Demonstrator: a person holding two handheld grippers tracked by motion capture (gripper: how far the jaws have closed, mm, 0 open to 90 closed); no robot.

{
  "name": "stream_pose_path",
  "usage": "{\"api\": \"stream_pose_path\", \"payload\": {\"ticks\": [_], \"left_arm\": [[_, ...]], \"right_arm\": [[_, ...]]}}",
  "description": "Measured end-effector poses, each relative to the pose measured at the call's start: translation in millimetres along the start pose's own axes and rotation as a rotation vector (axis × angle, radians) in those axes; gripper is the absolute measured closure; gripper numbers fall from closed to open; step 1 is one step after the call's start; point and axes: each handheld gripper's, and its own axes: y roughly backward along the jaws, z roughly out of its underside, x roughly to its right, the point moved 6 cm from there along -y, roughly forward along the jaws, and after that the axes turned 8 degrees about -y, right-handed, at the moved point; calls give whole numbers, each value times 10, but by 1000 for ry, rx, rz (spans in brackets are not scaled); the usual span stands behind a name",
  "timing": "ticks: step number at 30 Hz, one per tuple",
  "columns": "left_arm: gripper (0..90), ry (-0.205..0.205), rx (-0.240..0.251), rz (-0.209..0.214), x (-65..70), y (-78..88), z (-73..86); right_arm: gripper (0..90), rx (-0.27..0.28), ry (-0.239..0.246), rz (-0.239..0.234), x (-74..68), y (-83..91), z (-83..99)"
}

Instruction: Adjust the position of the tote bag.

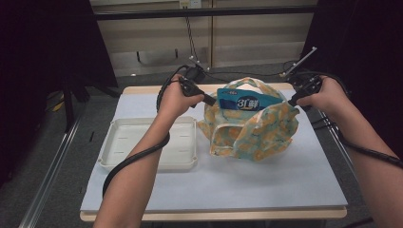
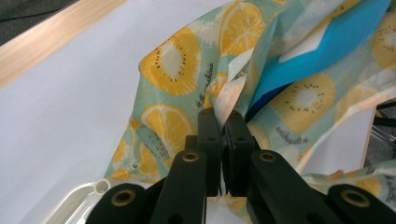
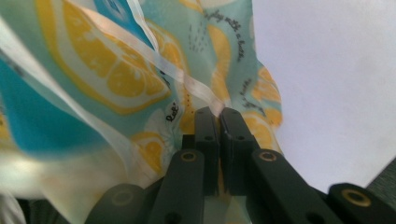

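The left gripper [image 2: 223,122] rises from the bottom edge, its two black jaws closed together on a fold of the fruit-print bag [image 2: 187,88]. The pinched fabric edge stands up directly above the jaw tips. The bag is teal with yellow citrus and kiwi slices and small lines of printed script. A blue package [image 2: 327,51] with a white patch sits inside the bag mouth, upper right. The bag rests on a white table cover [image 2: 70,107]; a strip of wooden table edge [image 2: 51,37] crosses the upper left corner. A corner of a white tray [image 2: 81,200] shows at lower left, just beside the gripper.
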Motion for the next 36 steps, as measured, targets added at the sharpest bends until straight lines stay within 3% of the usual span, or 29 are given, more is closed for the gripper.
{"api": "stream_pose_path", "payload": {"ticks": [5, 7, 9, 13, 16, 22, 23, 31, 34, 36], "left_arm": [[876, -6, -8, -4, -5, 14, 29], [875, 6, 11, -4, 11, 18, 19], [875, -15, 0, -6, 11, 29, 23], [875, 9, 17, -12, 28, 19, 25], [875, 0, 15, -12, 17, 13, 38], [874, -7, 13, -15, 19, 5, 37], [874, 10, 24, -18, 32, 0, 26], [872, 2, 25, -21, 47, 20, 14], [873, -18, 11, -20, 33, 32, 19], [873, -3, 25, -21, 44, 20, 12]], "right_arm": [[831, 8, -1, 5, 26, 41, 38], [820, 18, 7, 15, 28, 87, 44], [795, 19, 14, 28, 19, 135, 56], [768, 25, 31, 41, 16, 239, 91], [742, 24, 42, 56, 7, 306, 127], [662, 34, 87, 44, -85, 380, 185], [645, 38, 96, 42, -105, 383, 189], [445, 29, 120, 13, -238, 412, 214], [410, 37, 122, 8, -273, 414, 215], [404, 36, 118, 8, -289, 397, 216]]}}
